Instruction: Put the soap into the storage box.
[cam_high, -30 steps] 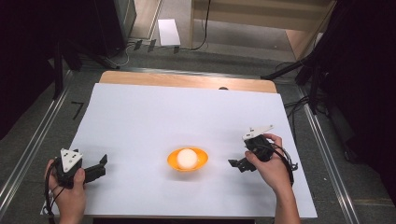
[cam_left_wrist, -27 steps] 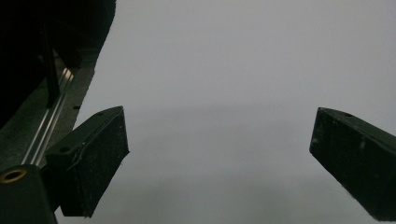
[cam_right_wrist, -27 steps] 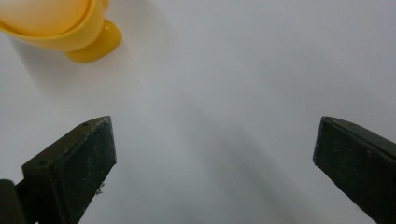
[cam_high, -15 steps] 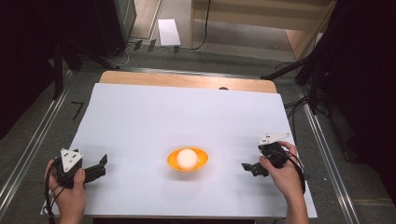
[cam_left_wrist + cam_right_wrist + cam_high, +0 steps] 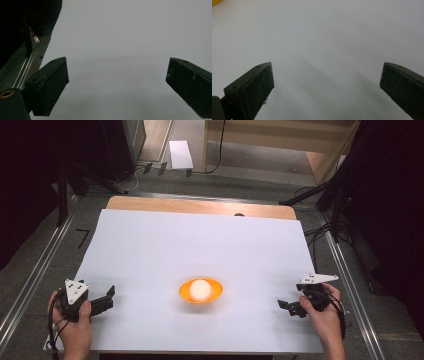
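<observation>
A white ball [image 5: 200, 288] rests in a shallow orange bowl [image 5: 214, 295] on the white sheet, near the table's front middle. My left gripper [image 5: 106, 301] lies low at the front left, held in a hand, well left of the bowl. In the left gripper view its jaws stand wide apart over bare white sheet [image 5: 120, 62]. My right gripper [image 5: 289, 307] sits at the front right, a hand around it, jaws pointing toward the bowl. Its jaws are spread wide with nothing between them, and a sliver of the orange bowl [image 5: 215, 2] shows at the top left corner.
The white sheet [image 5: 200, 245] covers most of the wooden table [image 5: 200, 207]. Metal rails [image 5: 345, 270] run along both sides. Dark stands and cables [image 5: 320, 195] crowd the floor at the far right, and a white panel [image 5: 180, 154] lies beyond the table.
The right gripper has drawn back from near the bowl toward the front right and settled lower. The left gripper has not moved.
</observation>
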Motion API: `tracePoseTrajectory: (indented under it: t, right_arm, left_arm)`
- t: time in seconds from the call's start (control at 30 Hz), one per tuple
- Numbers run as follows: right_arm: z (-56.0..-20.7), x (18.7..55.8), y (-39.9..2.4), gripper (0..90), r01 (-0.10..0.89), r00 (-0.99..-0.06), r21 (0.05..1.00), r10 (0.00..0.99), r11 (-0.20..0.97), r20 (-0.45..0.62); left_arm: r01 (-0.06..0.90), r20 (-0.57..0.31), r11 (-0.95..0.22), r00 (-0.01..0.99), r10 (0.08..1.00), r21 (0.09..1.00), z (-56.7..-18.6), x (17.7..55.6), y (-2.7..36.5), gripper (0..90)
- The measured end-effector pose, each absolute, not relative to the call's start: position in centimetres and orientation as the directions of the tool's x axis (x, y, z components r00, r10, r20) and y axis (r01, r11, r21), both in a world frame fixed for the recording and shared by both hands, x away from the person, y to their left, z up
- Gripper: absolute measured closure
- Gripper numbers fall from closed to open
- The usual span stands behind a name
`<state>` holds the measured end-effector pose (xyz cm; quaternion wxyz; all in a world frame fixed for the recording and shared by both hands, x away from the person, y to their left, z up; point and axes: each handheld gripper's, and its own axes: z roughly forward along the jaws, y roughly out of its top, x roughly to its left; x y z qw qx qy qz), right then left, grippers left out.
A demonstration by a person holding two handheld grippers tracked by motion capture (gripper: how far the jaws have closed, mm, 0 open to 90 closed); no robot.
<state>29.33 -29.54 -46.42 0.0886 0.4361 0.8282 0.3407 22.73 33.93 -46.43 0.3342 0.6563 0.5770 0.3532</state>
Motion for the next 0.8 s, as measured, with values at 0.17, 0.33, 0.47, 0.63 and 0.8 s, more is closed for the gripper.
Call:
tracePoseTrajectory:
  t: [0.17, 0.33, 0.47, 0.63, 0.8]
  right_arm:
    - [-47.1, 28.6, -30.7, 0.0, 0.674, -0.576, 0.652, 0.800, 0.348, 0.169]
    - [-47.7, 27.5, -32.3, 0.0, 0.657, -0.535, 0.702, 0.826, 0.274, 0.179]
    - [-47.8, 26.9, -33.2, 0.0, 0.642, -0.512, 0.733, 0.837, 0.223, 0.194]
    - [-48.4, 25.7, -34.1, 0.0, 0.634, -0.463, 0.757, 0.862, 0.158, 0.208]
    - [-48.8, 25.1, -34.0, 0.0, 0.627, -0.472, 0.758, 0.861, 0.178, 0.188]
  left_arm:
    - [0.521, 0.078, -0.111, 0.085, 0.993, 0.846, -46.4, 22.7, 33.9, 4.8]
    - [0.521, 0.076, -0.110, 0.085, 0.993, 0.846, -46.4, 22.7, 33.9, 4.8]
    - [0.521, 0.075, -0.108, 0.085, 0.994, 0.847, -46.4, 22.7, 34.0, 4.8]
    - [0.522, 0.074, -0.107, 0.085, 0.994, 0.846, -46.4, 22.7, 34.0, 4.9]
    - [0.522, 0.076, -0.110, 0.086, 0.993, 0.846, -46.4, 22.7, 34.0, 4.8]
